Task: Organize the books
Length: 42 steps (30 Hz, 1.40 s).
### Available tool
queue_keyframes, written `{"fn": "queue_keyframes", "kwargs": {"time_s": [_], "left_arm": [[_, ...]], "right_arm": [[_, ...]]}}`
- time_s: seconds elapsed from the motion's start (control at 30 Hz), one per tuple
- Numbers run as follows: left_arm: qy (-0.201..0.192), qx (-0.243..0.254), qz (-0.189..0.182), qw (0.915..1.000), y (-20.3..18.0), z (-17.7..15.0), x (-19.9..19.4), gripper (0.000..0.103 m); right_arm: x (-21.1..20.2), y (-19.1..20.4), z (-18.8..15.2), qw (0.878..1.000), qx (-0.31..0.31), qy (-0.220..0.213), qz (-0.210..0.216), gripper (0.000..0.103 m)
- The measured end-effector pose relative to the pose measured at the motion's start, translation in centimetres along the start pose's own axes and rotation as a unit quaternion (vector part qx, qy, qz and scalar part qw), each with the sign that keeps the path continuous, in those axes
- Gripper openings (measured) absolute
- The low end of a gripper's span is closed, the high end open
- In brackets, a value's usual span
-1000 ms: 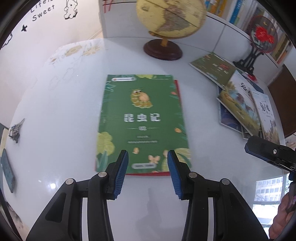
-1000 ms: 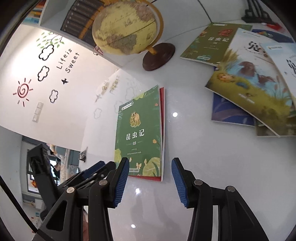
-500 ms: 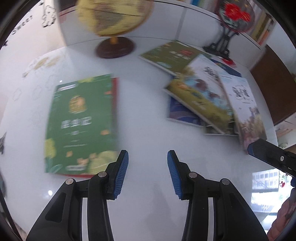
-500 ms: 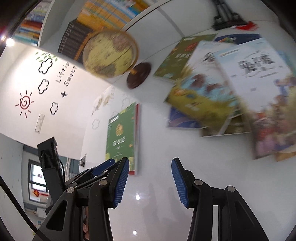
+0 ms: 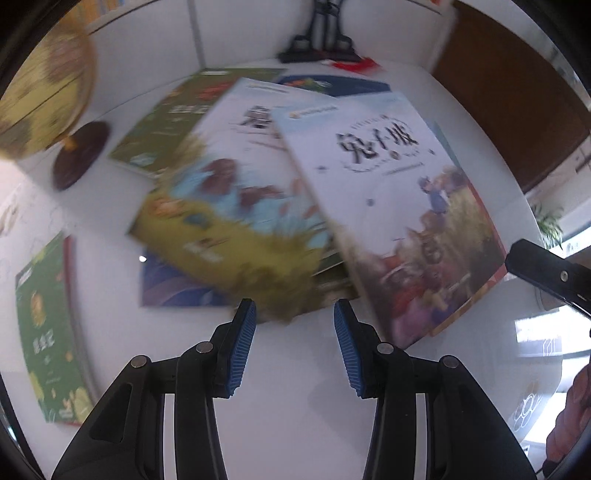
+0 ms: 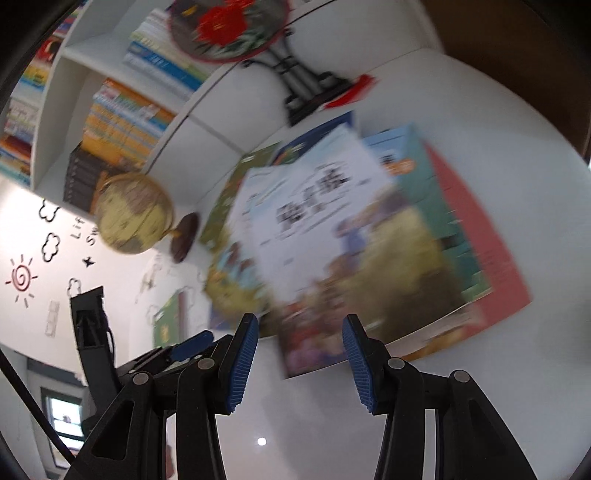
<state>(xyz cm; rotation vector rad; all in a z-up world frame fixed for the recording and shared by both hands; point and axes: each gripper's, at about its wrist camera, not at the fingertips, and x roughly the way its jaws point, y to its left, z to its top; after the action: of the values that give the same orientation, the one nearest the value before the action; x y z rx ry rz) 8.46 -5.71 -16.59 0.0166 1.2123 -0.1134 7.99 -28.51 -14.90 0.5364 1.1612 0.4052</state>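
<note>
A loose heap of picture books lies on the white table. On top is a pale book [image 5: 391, 206] [image 6: 317, 236] with black title characters, over a yellow-green meadow book [image 5: 225, 218] and a blue book [image 5: 177, 291]. A green book [image 5: 48, 332] [image 6: 168, 325] on a red one lies apart at the left. My left gripper [image 5: 293, 343] hovers open just short of the heap's near edge, nothing between its blue pads. My right gripper [image 6: 299, 356] is open too, at the pale book's near corner. Both views are blurred by motion.
A globe [image 5: 40, 99] [image 6: 135, 218] on a dark round base stands at the back left. A black stand with a red-flowered fan [image 6: 229, 26] is behind the heap. Shelves of books [image 6: 125, 122] fill the wall. A brown panel [image 5: 517, 96] borders the table at right.
Both grippers swept right, away from the green book, and now hang in front of the heap of books. Their jaws kept the same gap.
</note>
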Motion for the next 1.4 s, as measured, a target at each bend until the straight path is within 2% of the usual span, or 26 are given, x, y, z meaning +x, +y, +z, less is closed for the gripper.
{"fn": "queue_keyframes", "kwargs": {"time_s": [0.1,0.23,0.3,0.37,0.43,0.5,0.6,0.67,0.73,0.8,0.83,0.93,1.07,1.2,1.23,1.27,1.3,1.33,1.4], "left_arm": [[0.018,-0.007,-0.020,0.9996,-0.8,0.9,1.3,0.042],[0.003,-0.023,-0.040,0.9989,-1.3,2.9,2.2,0.063],[-0.001,-0.029,-0.049,0.9984,-1.6,3.4,2.5,0.069],[-0.005,-0.027,-0.040,0.9988,-2.1,3.8,2.7,0.070],[-0.002,-0.028,-0.028,0.9992,-2.5,4.0,2.8,0.070],[-0.003,-0.035,-0.030,0.9989,-2.4,4.0,2.9,0.070],[-0.003,-0.040,-0.041,0.9984,-2.3,4.3,3.1,0.078],[0.000,-0.036,-0.043,0.9984,-2.4,4.2,3.1,0.077],[-0.009,-0.045,-0.058,0.9972,-2.5,4.2,2.7,0.061],[-0.004,-0.063,-0.055,0.9965,-1.8,3.9,2.6,0.048],[-0.005,-0.073,-0.059,0.9956,-1.3,3.5,2.3,0.046],[0.005,-0.100,-0.062,0.9931,0.5,2.0,2.0,0.046],[0.016,-0.123,-0.035,0.9916,2.7,-0.8,1.8,0.046],[0.036,-0.176,-0.050,0.9825,5.3,-3.1,2.3,0.046],[0.036,-0.184,-0.052,0.9809,5.7,-3.5,2.3,0.048],[0.036,-0.186,-0.051,0.9806,5.8,-3.6,2.3,0.049],[0.037,-0.185,-0.052,0.9808,5.9,-3.7,2.3,0.051],[0.042,-0.182,-0.050,0.9811,6.0,-3.8,2.5,0.061],[0.053,-0.183,-0.050,0.9803,6.2,-3.8,3.1,0.072]], "right_arm": [[0.0,-1.7,0.8,1.000,-0.005,-0.003,-0.023,0.046],[0.8,-4.1,2.2,0.999,-0.015,-0.007,-0.040,0.046],[1.6,-5.1,3.4,0.999,-0.011,-0.008,-0.034,0.046],[2.8,-5.6,4.4,0.999,-0.013,0.001,-0.031,0.046],[3.9,-5.7,5.2,0.998,-0.028,0.007,-0.049,0.046],[4.4,-5.6,5.5,0.998,-0.041,0.008,-0.053,0.048],[4.6,-5.8,5.5,0.998,-0.042,0.008,-0.042,0.052],[4.6,-6.0,5.5,0.999,-0.035,0.011,-0.034,0.052],[4.5,-6.0,5.3,0.999,-0.027,0.022,-0.020,0.053],[4.6,-5.8,4.9,0.999,-0.026,0.034,-0.006,0.056],[4.5,-5.5,4.7,0.999,-0.035,0.035,-0.014,0.056],[4.5,-4.7,3.7,0.997,-0.051,0.052,-0.007,0.057],[5.0,-3.4,1.9,0.995,-0.047,0.076,0.038,0.057],[5.6,-2.0,-0.2,0.993,-0.046,0.090,0.066,0.056],[6.0,-2.2,-0.8,0.992,-0.035,0.106,0.062,0.056],[5.9,-2.4,-1.2,0.992,-0.029,0.104,0.067,0.056],[5.7,-2.9,-1.7,0.992,-0.021,0.103,0.069,0.056],[5.8,-3.2,-2.0,0.992,-0.015,0.107,0.066,0.055],[5.5,-4.0,-2.4,0.992,0.001,0.098,0.080,0.054]]}}
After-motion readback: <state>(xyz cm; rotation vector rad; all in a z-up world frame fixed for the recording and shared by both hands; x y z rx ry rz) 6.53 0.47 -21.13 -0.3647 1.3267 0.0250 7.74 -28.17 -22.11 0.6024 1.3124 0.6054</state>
